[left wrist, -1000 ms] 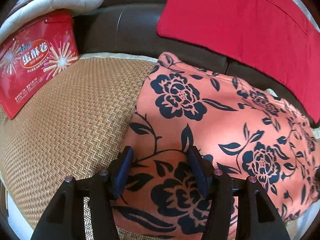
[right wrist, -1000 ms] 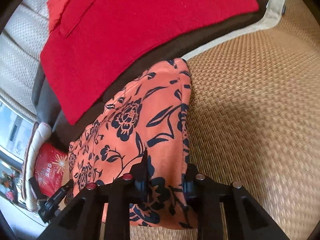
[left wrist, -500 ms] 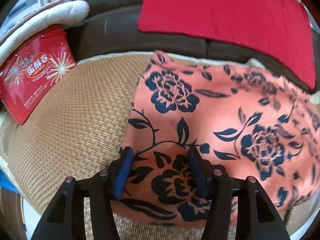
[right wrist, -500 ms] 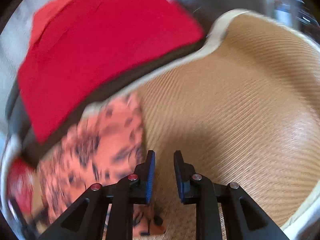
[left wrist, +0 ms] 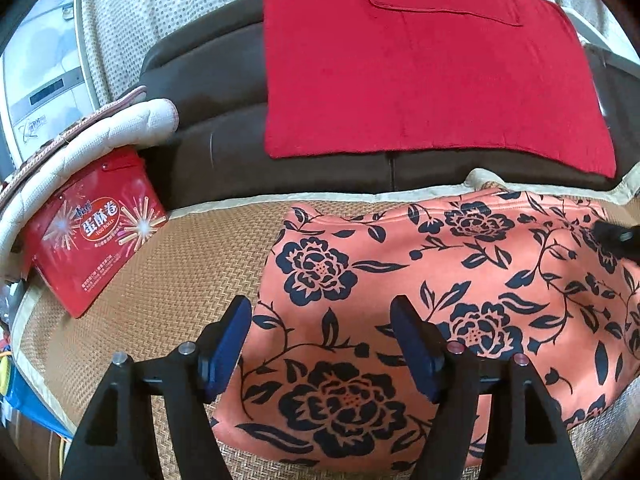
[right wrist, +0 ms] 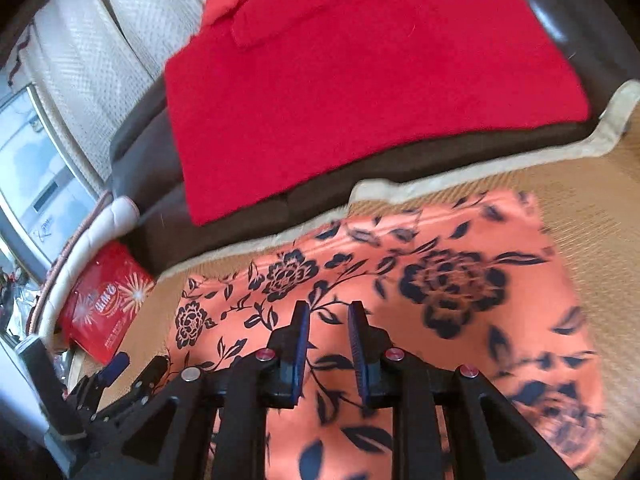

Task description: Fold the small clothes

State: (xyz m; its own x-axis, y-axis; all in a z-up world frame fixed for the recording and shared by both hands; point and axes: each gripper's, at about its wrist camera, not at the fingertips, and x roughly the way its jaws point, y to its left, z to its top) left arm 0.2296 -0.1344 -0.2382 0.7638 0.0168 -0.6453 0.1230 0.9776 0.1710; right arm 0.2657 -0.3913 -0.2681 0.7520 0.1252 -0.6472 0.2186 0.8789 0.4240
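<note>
Floral garment (left wrist: 440, 300) — flat, long axis sideways

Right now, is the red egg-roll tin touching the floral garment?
Apart. The left wrist view shows bare woven mat between the tin and the garment.

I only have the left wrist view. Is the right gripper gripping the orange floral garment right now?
Observer: No. In the right wrist view, the right gripper has its jaws slightly apart with nothing pinched between them, poised over the orange floral garment.
Operator: The garment runs off my frame on the right. Where does it end?
Observer: Its right edge lies flat on the woven mat, with bare mat showing beyond it.
</note>
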